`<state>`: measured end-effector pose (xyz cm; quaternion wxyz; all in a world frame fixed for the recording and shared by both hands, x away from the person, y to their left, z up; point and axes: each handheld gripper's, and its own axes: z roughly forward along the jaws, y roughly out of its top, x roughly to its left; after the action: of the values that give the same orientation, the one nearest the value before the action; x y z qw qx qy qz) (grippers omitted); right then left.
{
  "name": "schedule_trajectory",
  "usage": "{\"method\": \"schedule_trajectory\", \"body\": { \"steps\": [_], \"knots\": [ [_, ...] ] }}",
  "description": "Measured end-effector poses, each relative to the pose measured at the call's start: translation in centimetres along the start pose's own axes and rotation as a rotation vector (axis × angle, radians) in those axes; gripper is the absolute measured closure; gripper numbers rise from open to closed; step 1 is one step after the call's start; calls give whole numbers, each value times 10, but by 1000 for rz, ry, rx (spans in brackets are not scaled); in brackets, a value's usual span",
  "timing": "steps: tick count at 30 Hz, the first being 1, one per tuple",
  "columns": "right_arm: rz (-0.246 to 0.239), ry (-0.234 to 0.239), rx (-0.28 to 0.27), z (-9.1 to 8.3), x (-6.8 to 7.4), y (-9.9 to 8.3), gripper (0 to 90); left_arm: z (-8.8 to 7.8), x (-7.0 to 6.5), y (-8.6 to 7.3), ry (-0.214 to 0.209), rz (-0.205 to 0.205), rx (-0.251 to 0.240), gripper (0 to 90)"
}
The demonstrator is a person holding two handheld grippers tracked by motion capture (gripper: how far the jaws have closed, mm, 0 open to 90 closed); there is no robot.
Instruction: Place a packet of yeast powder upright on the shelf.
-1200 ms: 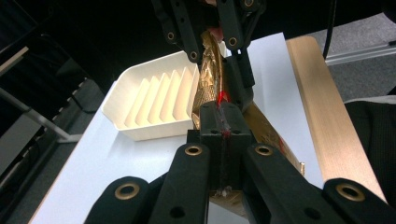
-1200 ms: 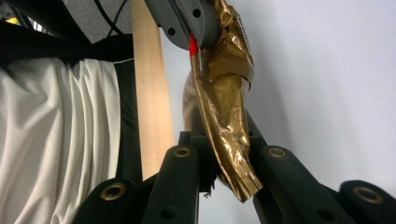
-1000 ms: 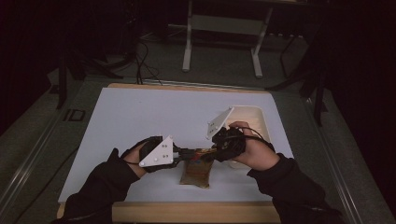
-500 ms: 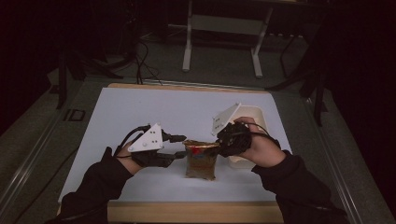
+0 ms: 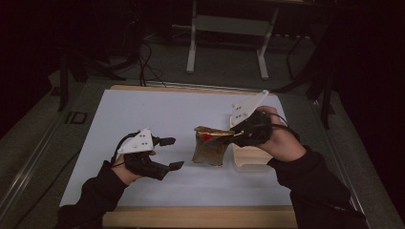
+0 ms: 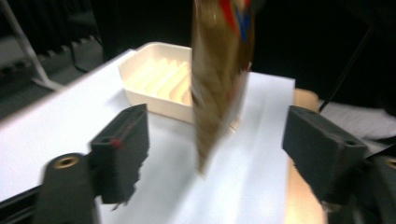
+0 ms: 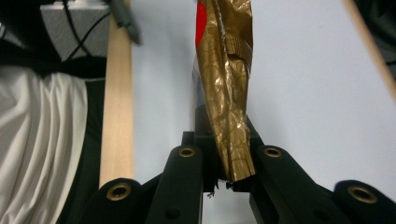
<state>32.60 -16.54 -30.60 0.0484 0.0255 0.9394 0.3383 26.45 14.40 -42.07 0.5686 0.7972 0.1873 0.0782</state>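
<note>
Gold foil packet (image 5: 209, 148) — crinkled wrapper with a red patch near its top edge. It hangs upright above the white table sheet (image 5: 157, 109), just left of the cream ribbed tray (image 5: 248, 157), its lower edge close to the sheet.

Right gripper (image 5: 237, 135) — jaws pressed together on the packet's top edge, gripping it; in the right gripper view the foil (image 7: 227, 116) is pinched between the two black jaws. The hand sits over the tray.

Left gripper (image 5: 172, 153) — left of the packet and apart from it. Its jaws have just been opening and now stand wide, nothing pressed between them; in the left gripper view the packet (image 6: 219, 79) hangs beyond the gap, with the tray (image 6: 156, 81) behind it.

Wooden table edge (image 5: 196, 217) — on the person's side of the packet.
</note>
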Motion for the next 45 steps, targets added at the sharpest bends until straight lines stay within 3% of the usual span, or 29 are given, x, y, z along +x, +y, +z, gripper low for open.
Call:
{"method": "schedule_trajectory", "body": {
  "steps": [1, 6, 11, 18, 23, 29, 36, 40, 45],
  "knots": [
    [-8, -12, -7, -4, -2, 0, 853, 0, 0, -6, -16, -14, 12, 159],
    [-18, -66, -27, -22, -13, -2, 853, 1, -6, -36, -12, -48, 56, 34],
    [-11, -116, -46, -38, -28, -11, 853, -7, -11, -51, 22, -54, 10, 26],
    [-2, -169, -65, -57, -48, -32, 853, -10, -12, -64, 11, -67, -10, 27],
    [25, -202, -47, -66, -65, -48, 853, -10, -10, -74, 6, -90, -18, 27],
    [76, -229, -6, -68, -87, -69, 853, -10, -8, -77, 4, -104, -31, 27],
    [95, -257, 46, -61, -106, -91, 853, -11, -6, -78, 8, -112, -37, 27],
    [117, -253, 59, -57, -115, -98, 852, -13, -5, -79, 15, -120, -41, 27],
    [109, -256, 104, -47, -121, -98, 852, -14, -3, -80, 25, -120, -39, 27]
  ]
}}
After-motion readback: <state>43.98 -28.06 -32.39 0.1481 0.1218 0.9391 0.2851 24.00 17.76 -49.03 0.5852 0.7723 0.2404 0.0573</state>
